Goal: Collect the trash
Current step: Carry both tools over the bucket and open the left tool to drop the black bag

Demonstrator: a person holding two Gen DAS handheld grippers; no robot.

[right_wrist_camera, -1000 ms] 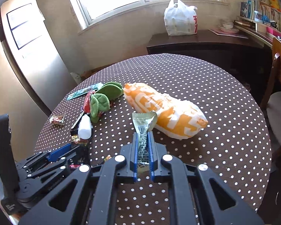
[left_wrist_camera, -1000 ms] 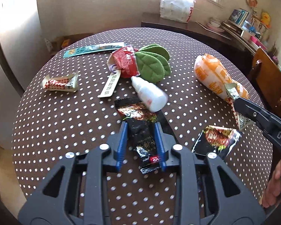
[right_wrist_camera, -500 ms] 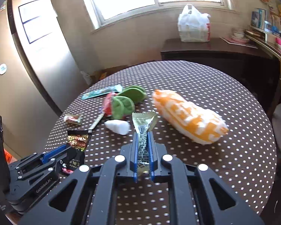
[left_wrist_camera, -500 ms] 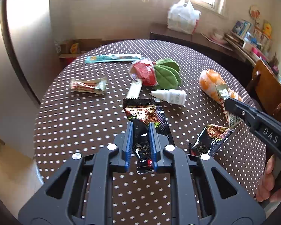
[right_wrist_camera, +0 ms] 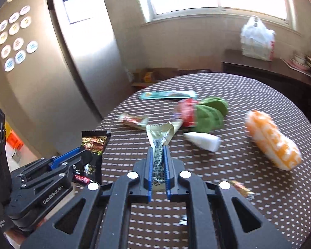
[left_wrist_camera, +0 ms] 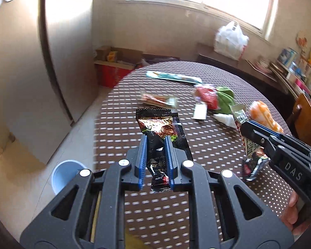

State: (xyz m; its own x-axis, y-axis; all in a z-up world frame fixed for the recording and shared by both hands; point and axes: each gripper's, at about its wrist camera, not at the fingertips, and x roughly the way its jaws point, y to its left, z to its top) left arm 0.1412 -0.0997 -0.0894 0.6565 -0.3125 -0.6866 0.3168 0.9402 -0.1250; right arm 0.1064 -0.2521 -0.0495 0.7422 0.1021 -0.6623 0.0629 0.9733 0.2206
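Observation:
My left gripper (left_wrist_camera: 155,143) is shut on a black snack wrapper (left_wrist_camera: 157,124), held up above the brown dotted table (left_wrist_camera: 118,112) near its left edge. My right gripper (right_wrist_camera: 158,155) is shut on a crumpled silvery-green wrapper (right_wrist_camera: 159,134), also off the table. In the left wrist view the right gripper (left_wrist_camera: 244,126) comes in from the right. On the table lie a teal wrapper (left_wrist_camera: 173,77), a red-and-white candy wrapper (left_wrist_camera: 158,100), a red packet (left_wrist_camera: 206,94), a white bottle (left_wrist_camera: 225,119), an orange bag (left_wrist_camera: 263,116) and a second black wrapper (left_wrist_camera: 254,164).
A pale blue bin (left_wrist_camera: 64,175) stands on the floor below the table's left edge. A green leaf-shaped cloth (left_wrist_camera: 225,98) lies by the red packet. A fridge (right_wrist_camera: 83,62) is at the left, a sideboard with a white bag (right_wrist_camera: 257,39) behind, a wooden chair (left_wrist_camera: 304,116) at the right.
The left jaws have pinched in on the black wrapper and lifted it off the table. Both grippers have swung left with their wrappers; the floor and blue bin now show.

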